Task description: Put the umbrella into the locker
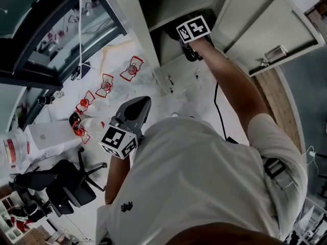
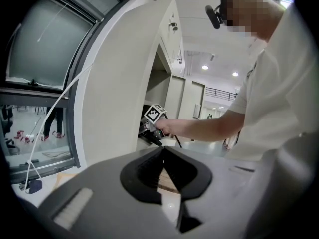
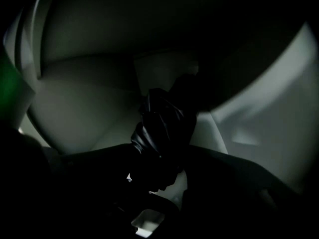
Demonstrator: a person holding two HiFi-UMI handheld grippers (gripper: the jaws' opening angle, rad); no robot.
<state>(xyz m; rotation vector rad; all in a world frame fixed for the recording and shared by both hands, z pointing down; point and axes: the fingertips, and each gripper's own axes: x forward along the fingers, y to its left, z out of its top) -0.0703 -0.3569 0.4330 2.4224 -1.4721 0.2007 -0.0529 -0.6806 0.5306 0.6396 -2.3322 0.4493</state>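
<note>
Umbrella [image 3: 159, 123] first: we see it as a black, folded bundle of pleated cloth, pinched between the jaws of the right gripper [image 3: 160, 156] and standing out ahead of them into the locker [image 3: 75, 113]. It sits inside a dim compartment, with pale walls on either side and behind it. The right gripper view is too dark for us to tell whether its far end touches the back wall or the shelf.

In the head view we find the right forearm [image 1: 230, 80] stretched forward to the locker's opening. The marker cube [image 1: 193, 28] sits just at the edge of the dark compartment. The door [image 1: 265, 19] is swung wide open to the right of the arm.

The left gripper [image 2: 163, 151] holds nothing. Its jaws are pressed together, tips meeting, with no object between them. In the head view we see it held low at the person's left side, close to the white shirt [image 1: 204, 177] and well apart from the locker. Its own view faces the locker's white side panel and the opening where the right gripper works.

Around us, several red-edged sheets [image 1: 132, 68] lie on the pale floor [image 1: 189, 93] below the window [image 1: 61, 29]. A black office chair [image 1: 59, 185] stands at the lower left, near the left gripper but not touching it.
</note>
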